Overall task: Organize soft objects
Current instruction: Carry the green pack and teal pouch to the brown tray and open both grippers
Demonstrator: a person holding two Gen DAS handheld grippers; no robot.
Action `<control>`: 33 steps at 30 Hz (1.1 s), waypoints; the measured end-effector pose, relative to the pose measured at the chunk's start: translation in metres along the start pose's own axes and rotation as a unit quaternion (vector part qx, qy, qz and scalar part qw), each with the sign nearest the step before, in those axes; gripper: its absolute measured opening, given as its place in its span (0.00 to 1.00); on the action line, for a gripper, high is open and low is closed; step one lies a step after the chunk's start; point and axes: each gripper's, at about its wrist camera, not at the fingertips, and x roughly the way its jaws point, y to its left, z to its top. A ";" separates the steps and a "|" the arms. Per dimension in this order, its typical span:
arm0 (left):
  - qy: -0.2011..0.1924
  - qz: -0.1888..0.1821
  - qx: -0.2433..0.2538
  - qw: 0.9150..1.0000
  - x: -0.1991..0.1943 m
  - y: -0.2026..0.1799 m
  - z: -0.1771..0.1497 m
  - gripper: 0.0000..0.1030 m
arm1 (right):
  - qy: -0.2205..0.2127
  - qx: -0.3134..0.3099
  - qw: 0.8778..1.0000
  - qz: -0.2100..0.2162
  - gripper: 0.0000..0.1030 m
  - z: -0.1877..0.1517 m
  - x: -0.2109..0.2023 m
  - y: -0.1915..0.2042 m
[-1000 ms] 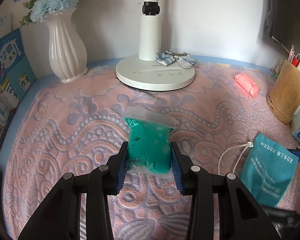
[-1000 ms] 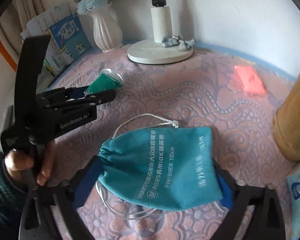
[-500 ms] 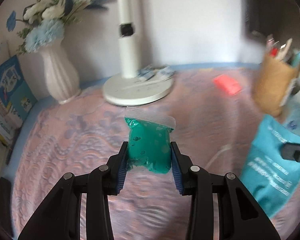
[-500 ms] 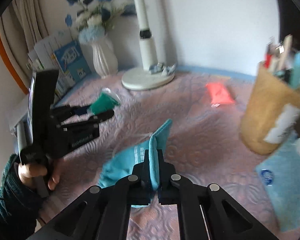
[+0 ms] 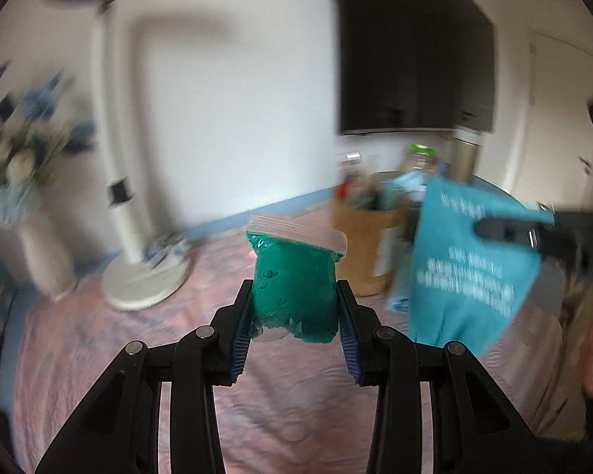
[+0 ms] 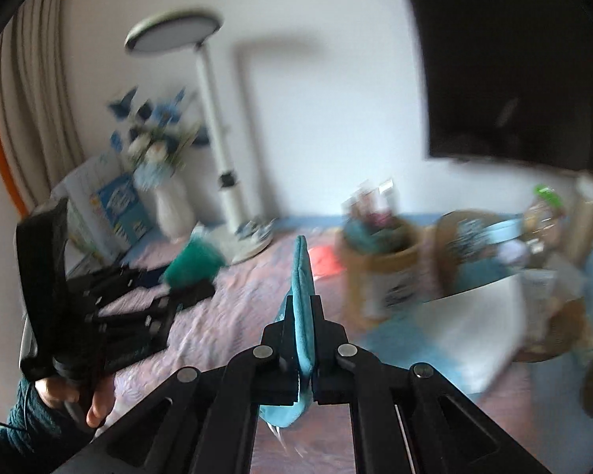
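Here, zip bag (image 5: 294, 276) holds green putty (image 5: 296, 296).

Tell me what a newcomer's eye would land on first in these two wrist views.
The zip bag of green putty, pinched between the left gripper pads at the centre of the left wrist view, above the pink patterned tablecloth. To its right hangs the teal drawstring pouch, which the right gripper clamps edge-on in its own view. Behind stands a white desk lamp, blurred.

left tool (image 5: 294, 308): black linkage arms, silver rivets, ribbed blue pads (image 5: 241, 337)
right tool (image 6: 306, 345): black, silver rivets
sleeve (image 6: 31, 426): dark teal knit
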 end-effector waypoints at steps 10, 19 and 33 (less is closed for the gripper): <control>-0.025 -0.046 0.062 0.997 0.019 -0.104 0.060 0.35 | -0.089 0.050 0.987 -0.123 0.04 0.054 -0.064 -0.089; -0.008 -0.085 -0.009 0.996 0.113 -0.130 0.131 0.35 | -0.103 0.131 0.973 -0.157 0.04 0.104 -0.042 -0.174; 0.041 -0.072 -0.062 0.995 0.189 -0.141 0.121 0.90 | 0.060 0.134 0.972 -0.182 0.19 0.083 0.063 -0.226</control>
